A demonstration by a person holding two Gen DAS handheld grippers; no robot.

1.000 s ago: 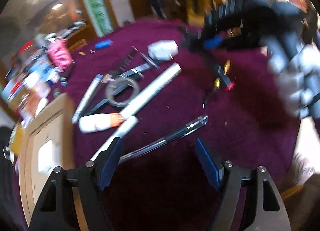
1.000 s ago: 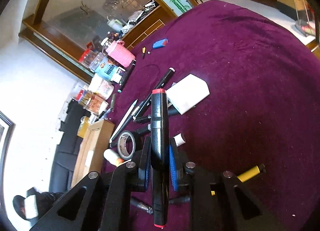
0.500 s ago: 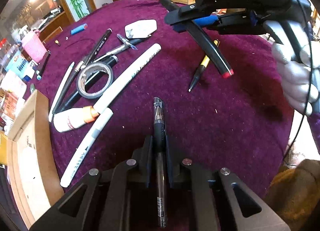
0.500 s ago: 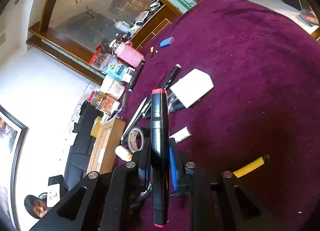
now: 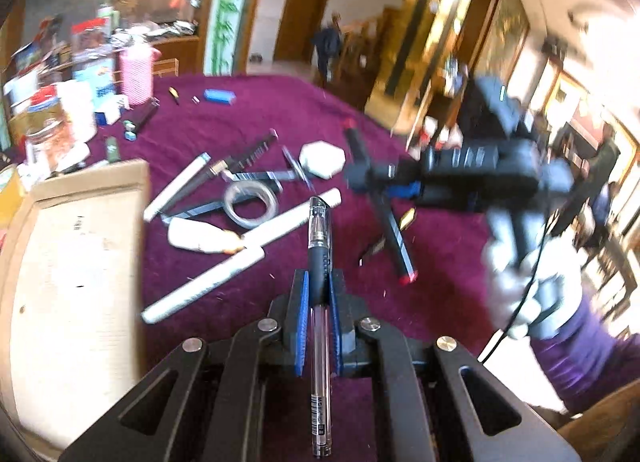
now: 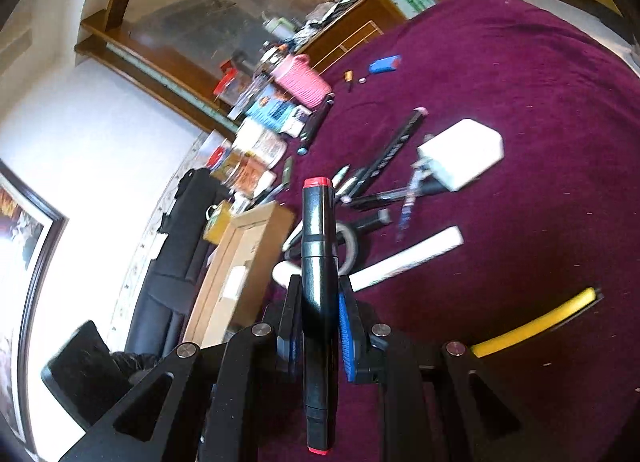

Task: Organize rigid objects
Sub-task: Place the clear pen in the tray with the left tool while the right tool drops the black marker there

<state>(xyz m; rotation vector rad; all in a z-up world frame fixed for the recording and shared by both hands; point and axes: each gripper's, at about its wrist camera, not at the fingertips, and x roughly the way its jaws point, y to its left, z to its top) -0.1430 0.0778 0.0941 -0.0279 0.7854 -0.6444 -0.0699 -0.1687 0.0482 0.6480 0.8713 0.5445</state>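
We note the maroon tabletop (image 5: 248,118) first; its near edge is cut off behind both gripper bodies, and the whole left wrist view is motion-blurred. The cardboard box (image 5: 76,262) at 9 o'clock in that view runs out of frame on the left, its contents unreadable. Far clutter at 10 o'clock, around a pink basket (image 6: 300,80), is too smeared for us to name.

The right hand-held gripper (image 5: 404,190), seen from the left wrist at 3 o'clock, is a blur; we can make out blue pads and a gloved hand (image 5: 520,286) beneath. In its own view the right hand-held gripper (image 6: 320,302) is clenched on a black marker (image 6: 318,262) with red ends, which runs through the pads from 12 to 6 o'clock, held above the tabletop.

The left hand-held gripper (image 5: 318,294) is clamped on a clear gel pen (image 5: 320,254), dark grip between the pads, cap pointing to 12 o'clock, barrel trailing to 6 o'clock.

Loose on the tabletop at 11 o'clock from the pen lie a white tube (image 5: 292,218), a tape roll (image 5: 250,202) and a white pad (image 5: 322,160), overlapping dark pens we cannot separate. A yellow pen (image 6: 536,322) lies at 4 o'clock in the right wrist view, partly hidden by the gripper.
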